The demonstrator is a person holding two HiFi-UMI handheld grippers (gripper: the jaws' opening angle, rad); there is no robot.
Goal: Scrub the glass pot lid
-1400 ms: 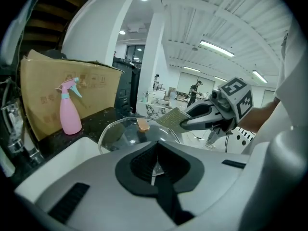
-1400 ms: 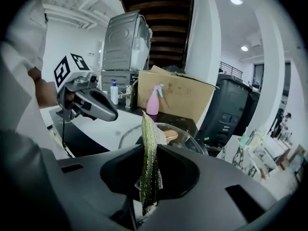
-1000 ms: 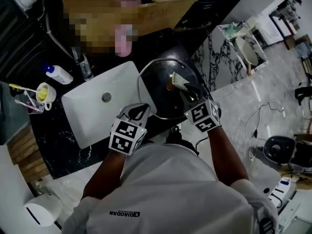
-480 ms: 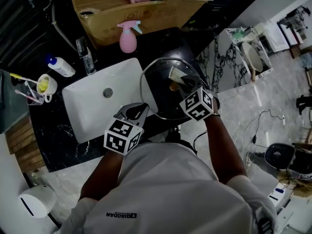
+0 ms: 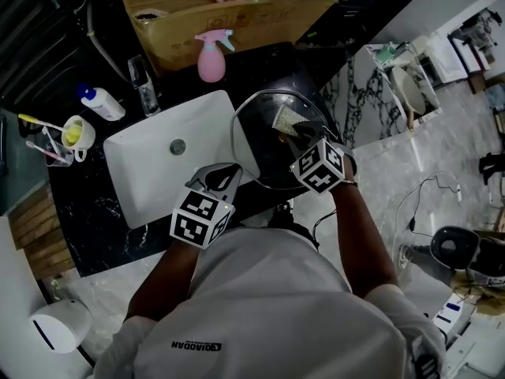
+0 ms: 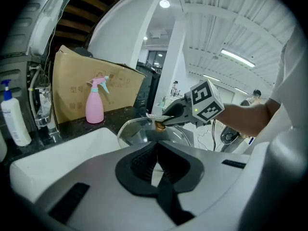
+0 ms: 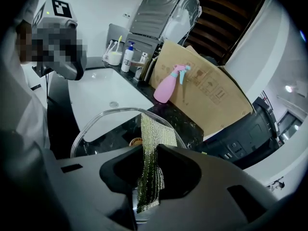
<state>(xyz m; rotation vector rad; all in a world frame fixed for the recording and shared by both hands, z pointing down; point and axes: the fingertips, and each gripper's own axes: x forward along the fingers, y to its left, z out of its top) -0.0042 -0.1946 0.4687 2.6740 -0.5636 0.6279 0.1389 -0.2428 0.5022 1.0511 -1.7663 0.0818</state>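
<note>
Left gripper (image 6: 157,147): jaws closed to a thin seam. The near rim of the glass lid (image 6: 137,131) comes right up to the tips, but the gripper body hides whether they touch.
Right gripper (image 7: 150,152): pinching a yellow-green mesh scrub cloth (image 7: 155,131), whose free end sticks forward past the jaws and out over the glass.
Glass lid: lies between the two grippers on the black counter (image 5: 95,235), knob side up, with its left edge overlapping the right rim of the sink.
Knob (image 5: 278,139): brass-coloured, at the lid's centre, with the cloth just beside it on the far side.
Sink (image 5: 142,184): white and rectangular, left of the lid, with a round drain in the middle.
Faucet (image 5: 147,93): chrome, at the sink's far edge.
Pump bottle (image 5: 101,103): white with a blue top, lying at the far left.
Cup (image 5: 76,134): near the pump bottle, with toothbrushes in it.
Spray bottle (image 5: 211,61): pink, upright beyond the lid, just in front of the box.
Cardboard box (image 5: 237,18): open, at the back of the counter.
</note>
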